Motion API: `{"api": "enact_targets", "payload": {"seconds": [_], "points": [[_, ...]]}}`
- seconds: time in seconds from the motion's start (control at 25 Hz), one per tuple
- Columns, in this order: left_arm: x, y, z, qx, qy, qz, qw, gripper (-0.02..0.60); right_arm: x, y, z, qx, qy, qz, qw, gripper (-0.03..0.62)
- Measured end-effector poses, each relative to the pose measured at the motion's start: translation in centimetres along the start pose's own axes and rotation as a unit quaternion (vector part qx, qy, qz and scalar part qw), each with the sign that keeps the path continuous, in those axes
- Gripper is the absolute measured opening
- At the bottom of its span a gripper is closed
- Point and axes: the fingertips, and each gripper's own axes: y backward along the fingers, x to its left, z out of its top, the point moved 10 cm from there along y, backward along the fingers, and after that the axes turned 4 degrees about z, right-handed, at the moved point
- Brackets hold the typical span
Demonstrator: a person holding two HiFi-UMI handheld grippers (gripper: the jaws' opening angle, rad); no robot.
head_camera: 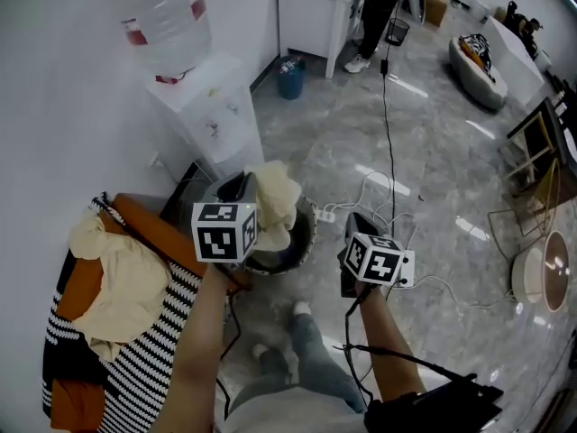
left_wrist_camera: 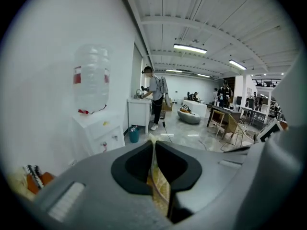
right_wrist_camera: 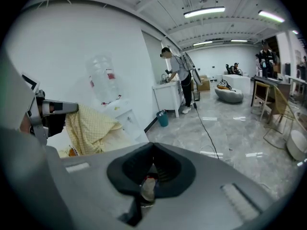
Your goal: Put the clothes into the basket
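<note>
The left tongs (left_wrist_camera: pixel 154 146), pinched narrow on the cream cloth (head_camera: pixel 275 201), hold it hanging long-axis down right over the dark basket (head_camera: pixel 305 244) on the floor, while the right tongs (right_wrist_camera: pixel 152 151), closed and empty, are just right of it.

A glossy grey floor (head_camera: pixel 433 152) is being lit by ceiling strips (right_wrist_camera: pixel 204 11); a water dispenser (head_camera: pixel 209 115) is being backed by a white wall (head_camera: pixel 63 88).
</note>
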Motion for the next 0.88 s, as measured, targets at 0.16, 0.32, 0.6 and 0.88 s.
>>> {"api": "enact_targets", "payload": {"seconds": [0.16,0.32,0.6,0.88], "points": [[0.6,-2.2,-2.7,0.032,0.006,-0.001,0.9995,0.028,-0.7,-2.4,-1.0,0.019,-0.007,0.0,1.0,0.003],[0.6,-4.2,-5.4,0.066,0.005,-0.005,0.9978,0.028,-1.5,-4.7,-2.0,0.036,-0.021,-0.003,0.999,0.003],[1.0,-7.6,-9.8,0.121,0.018,-0.006,0.9925,0.028,-2.3,-8.4,-3.2,0.062,-0.029,0.002,0.998,0.003],[1.5,-10.8,-13.9,0.198,0.04,-0.016,0.9792,0.037,-2.8,-10.7,-4.8,0.092,-0.032,0.006,0.995,0.003]]}}
